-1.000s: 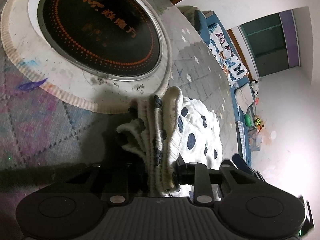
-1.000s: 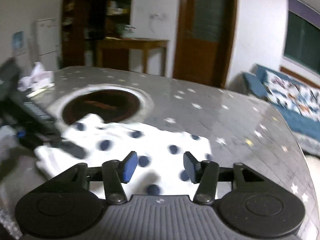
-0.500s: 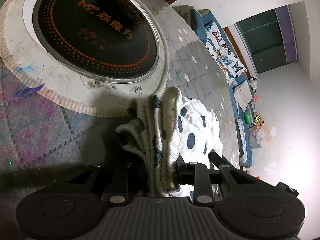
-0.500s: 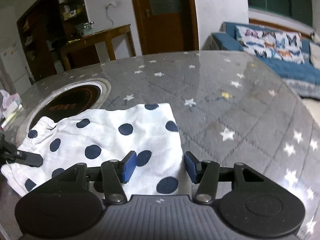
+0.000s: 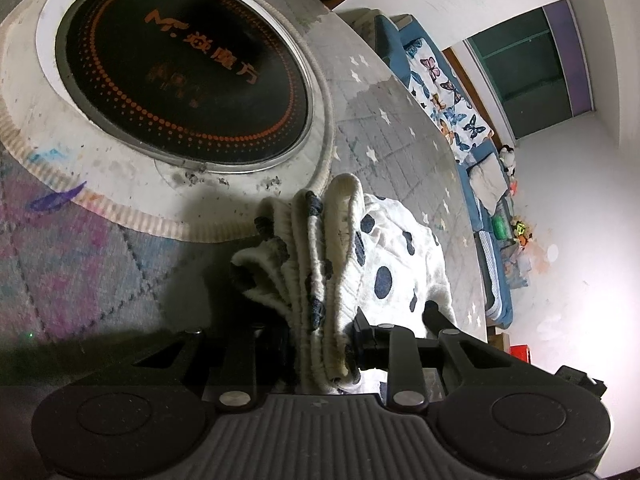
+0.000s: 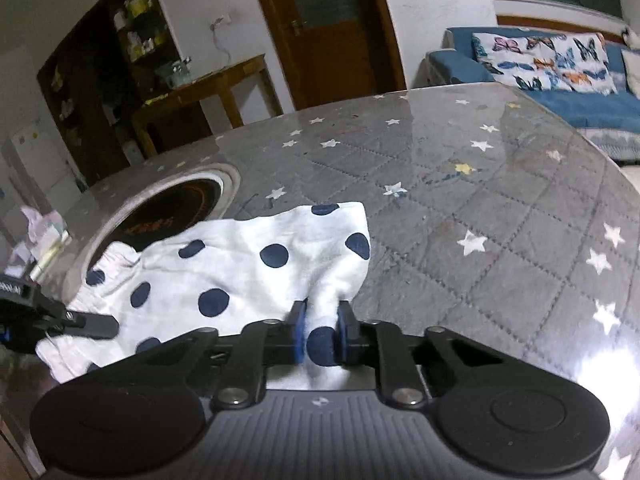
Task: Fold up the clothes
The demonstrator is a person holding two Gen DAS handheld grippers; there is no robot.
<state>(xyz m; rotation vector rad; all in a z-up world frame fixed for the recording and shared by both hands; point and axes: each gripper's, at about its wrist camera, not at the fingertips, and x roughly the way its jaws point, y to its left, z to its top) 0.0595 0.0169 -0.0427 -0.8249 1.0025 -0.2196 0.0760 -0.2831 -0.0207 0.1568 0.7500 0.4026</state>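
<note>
Item: white garment with dark blue dots (image 6: 240,272), lying on the worktop (image 6: 500,208), a grey quilted cover with white stars under a glossy sheet, just beside the round black cooker plate (image 5: 184,80) set into it.

Left hand-held gripper (image 5: 320,340): jaws narrowed onto the bunched, ribbed edge of the garment, several layers gathered between them; judged to be pinning that end so the cloth stays put during the fold.

Right hand-held gripper (image 6: 322,332): jaws have just been closing and now pinch a tuck of cloth at the opposite, near edge, a blue dot showing between the blue pads (image 6: 298,332); judged a hold for lifting this end across.

Writing: orange lettering on the cooker plate begins "Mr." followed by Chinese characters; a smaller line below is too faint to read.

Background: blue sofa (image 6: 580,108) with a butterfly-print cushion (image 6: 548,64), wooden door (image 6: 328,20), side table (image 6: 208,92).
</note>
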